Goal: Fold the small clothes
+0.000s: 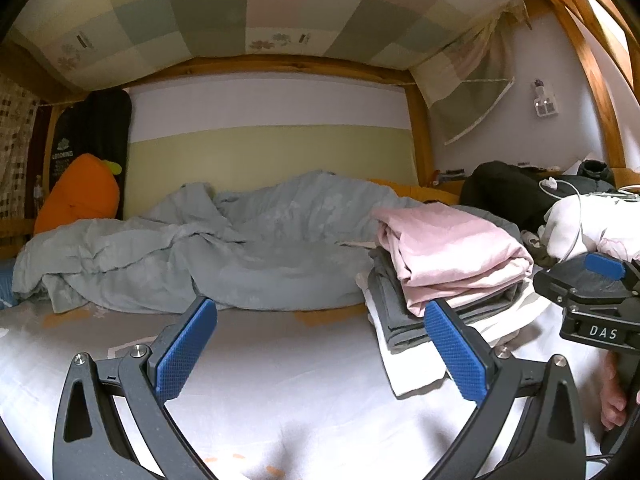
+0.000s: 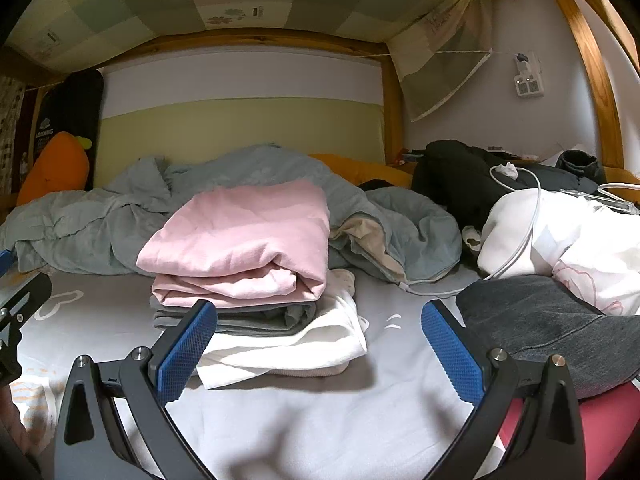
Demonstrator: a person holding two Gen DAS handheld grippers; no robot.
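A stack of folded clothes lies on the pale bed sheet point(image 2: 320, 420): a pink garment point(image 2: 248, 232) on top, a grey one point(image 2: 256, 318) under it, a white one point(image 2: 288, 348) at the bottom. My right gripper point(image 2: 319, 308) hovers open just in front of the stack, with nothing between its blue pads. In the left wrist view the same stack, with the pink garment point(image 1: 452, 248) on top, sits to the right. My left gripper point(image 1: 320, 306) is open and empty over bare sheet, its right finger point(image 1: 456, 348) close to the stack's corner.
A crumpled grey-blue quilt point(image 2: 100, 216) fills the back of the bed beside an orange carrot plush point(image 2: 56, 168). To the right lie a dark denim garment point(image 2: 552, 320), a white pile with a charging cable point(image 2: 560, 232) and a black jacket point(image 2: 460, 172). Wooden bunk posts frame the bed.
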